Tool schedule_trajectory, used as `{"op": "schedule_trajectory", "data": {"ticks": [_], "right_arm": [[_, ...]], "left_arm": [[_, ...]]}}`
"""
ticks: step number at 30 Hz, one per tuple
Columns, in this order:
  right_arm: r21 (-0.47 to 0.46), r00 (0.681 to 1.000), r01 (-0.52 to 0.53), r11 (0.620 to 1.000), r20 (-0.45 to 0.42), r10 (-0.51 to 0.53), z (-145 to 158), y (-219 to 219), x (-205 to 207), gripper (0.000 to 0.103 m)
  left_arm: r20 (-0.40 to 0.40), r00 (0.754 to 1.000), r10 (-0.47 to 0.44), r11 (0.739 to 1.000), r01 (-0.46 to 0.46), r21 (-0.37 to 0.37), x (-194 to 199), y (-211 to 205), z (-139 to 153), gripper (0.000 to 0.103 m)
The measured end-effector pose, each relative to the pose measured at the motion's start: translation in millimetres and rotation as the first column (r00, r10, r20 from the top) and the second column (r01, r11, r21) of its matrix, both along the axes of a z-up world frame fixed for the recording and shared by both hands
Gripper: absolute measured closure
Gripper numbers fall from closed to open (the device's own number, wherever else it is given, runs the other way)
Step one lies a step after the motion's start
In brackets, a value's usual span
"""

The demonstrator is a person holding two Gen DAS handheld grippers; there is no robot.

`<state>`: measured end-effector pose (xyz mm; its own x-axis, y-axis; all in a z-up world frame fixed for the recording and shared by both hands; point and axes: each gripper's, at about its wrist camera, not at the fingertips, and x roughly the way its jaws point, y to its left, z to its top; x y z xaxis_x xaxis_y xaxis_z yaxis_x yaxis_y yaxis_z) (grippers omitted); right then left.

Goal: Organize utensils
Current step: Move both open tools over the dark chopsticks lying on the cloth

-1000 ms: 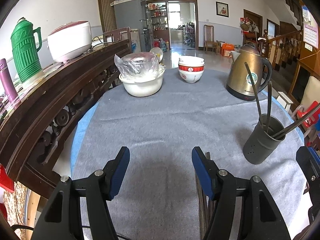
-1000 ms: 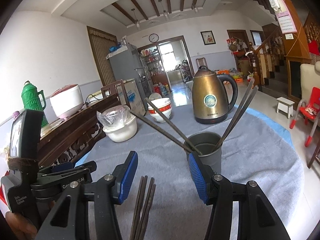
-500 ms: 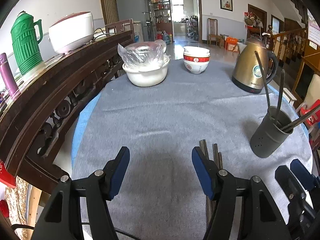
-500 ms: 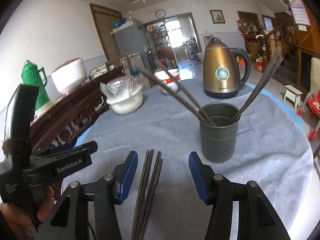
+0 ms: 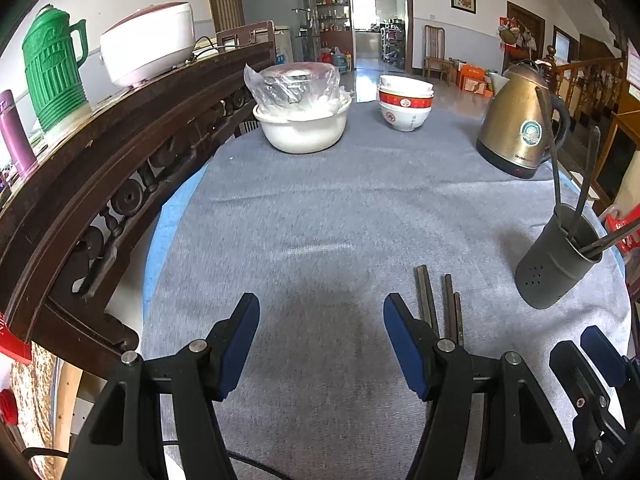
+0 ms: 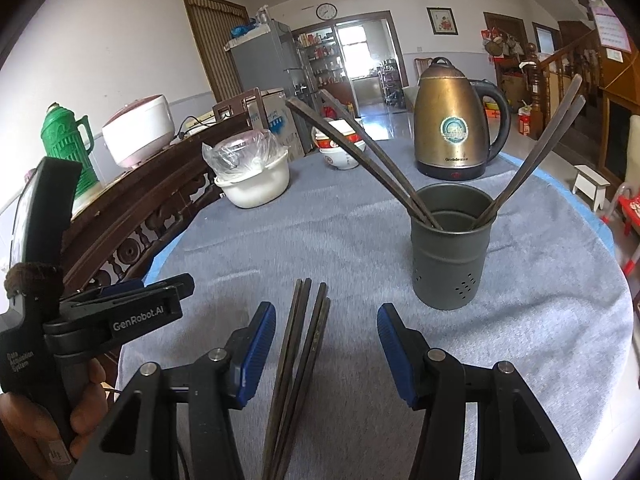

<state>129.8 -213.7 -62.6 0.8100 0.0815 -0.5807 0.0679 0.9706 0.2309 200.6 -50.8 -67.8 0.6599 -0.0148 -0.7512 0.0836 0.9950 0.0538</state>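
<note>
A: Where are the loose chopsticks (image 6: 303,344) to be found?

B: 4 are seen lying side by side on the grey cloth (image 6: 352,248), between the parted blue pads of the right gripper (image 6: 326,340), not touched by them. 4 more are already stood in the holder (image 6: 450,248), just beyond and to the right.

A: And the left gripper (image 5: 320,344)?

B: Its jaws are parted too, with nothing held; only bare cloth lies between them, and the chopsticks lie just beside its right pad.

A: How are they likely to handle?

B: They are judged light, thin and stiff, and probably smooth, so rolling or slipping may be expected. A hold near the middle of the length is advised, across 1 pair, so that tipping is avoided.
</note>
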Motion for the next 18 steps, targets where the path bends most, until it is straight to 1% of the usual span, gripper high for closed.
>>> {"op": "schedule_trajectory", "data": {"ticks": [18], "right_arm": [[-0.008, 0.999, -0.013, 1.0, -0.038, 0.013, -9.8, 6.9, 9.4, 0.046]], "left_arm": [[-0.037, 0.999, 0.025, 1.0, -0.026, -0.016, 9.3, 11.2, -11.0, 0.038]]}}
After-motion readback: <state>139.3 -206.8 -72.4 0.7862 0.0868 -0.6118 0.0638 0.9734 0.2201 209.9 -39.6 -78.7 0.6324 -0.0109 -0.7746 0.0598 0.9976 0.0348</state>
